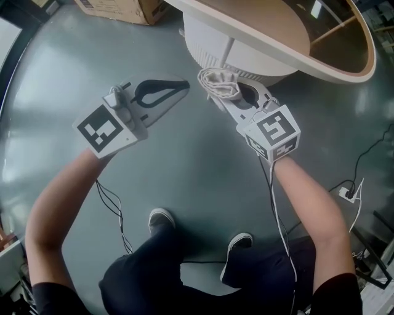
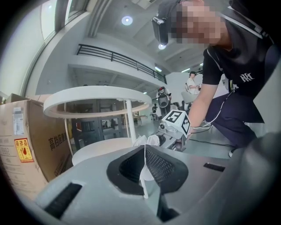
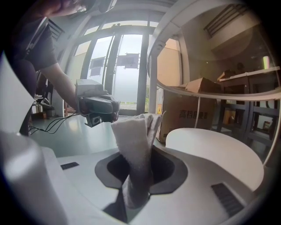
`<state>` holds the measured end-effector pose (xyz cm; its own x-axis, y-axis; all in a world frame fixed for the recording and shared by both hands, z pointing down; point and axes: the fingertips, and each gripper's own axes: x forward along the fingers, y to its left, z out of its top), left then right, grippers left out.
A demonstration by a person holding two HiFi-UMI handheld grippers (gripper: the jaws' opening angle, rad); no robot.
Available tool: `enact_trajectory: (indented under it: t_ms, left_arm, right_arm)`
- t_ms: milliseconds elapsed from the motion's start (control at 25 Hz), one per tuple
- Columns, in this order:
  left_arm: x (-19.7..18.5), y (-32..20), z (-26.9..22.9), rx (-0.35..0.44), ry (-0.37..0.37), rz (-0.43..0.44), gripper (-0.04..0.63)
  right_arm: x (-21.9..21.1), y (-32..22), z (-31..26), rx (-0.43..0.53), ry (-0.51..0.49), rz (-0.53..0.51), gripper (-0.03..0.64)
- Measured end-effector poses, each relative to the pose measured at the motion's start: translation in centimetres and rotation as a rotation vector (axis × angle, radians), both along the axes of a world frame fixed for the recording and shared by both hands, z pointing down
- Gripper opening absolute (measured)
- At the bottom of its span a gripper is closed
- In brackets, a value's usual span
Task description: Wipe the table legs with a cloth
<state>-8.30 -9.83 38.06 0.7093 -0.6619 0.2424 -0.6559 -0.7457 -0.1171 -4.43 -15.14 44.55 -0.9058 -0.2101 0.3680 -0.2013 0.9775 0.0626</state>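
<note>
My right gripper [image 1: 226,97] is shut on a bunched white cloth [image 1: 220,83], held low beside the round white base [image 1: 258,64] of the table. The cloth [image 3: 135,149] stands up out of the closed jaws in the right gripper view. A thin white table leg [image 1: 226,50] rises from the base to the beige top [image 1: 277,27]. My left gripper [image 1: 181,87] hovers over the floor to the left, shut with nothing in it. The left gripper view looks along its closed jaws at the leg [image 2: 130,118], the base [image 2: 99,149] and the cloth [image 2: 147,140].
A cardboard box [image 1: 123,9] stands on the grey floor behind the table, also close on the left in the left gripper view [image 2: 26,145]. Cables [image 1: 114,209] trail across the floor by the person's shoes [image 1: 161,218]. A power strip [image 1: 348,194] lies at right.
</note>
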Motion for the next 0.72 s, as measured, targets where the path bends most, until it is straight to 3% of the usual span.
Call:
enact_trajectory:
  t_ms: [480,720]
  left_arm:
    - [0.6,0.4,4.2,-0.06,0.029,0.015,0.011]
    - [-0.2,0.7,5.2,-0.08,0.04,0.01,0.012]
  right_arm:
    - [-0.4,0.0,3.1,-0.005,-0.099,0.045,0.092]
    - [-0.3,0.0,4.8,-0.016,-0.044,0.061,0.091]
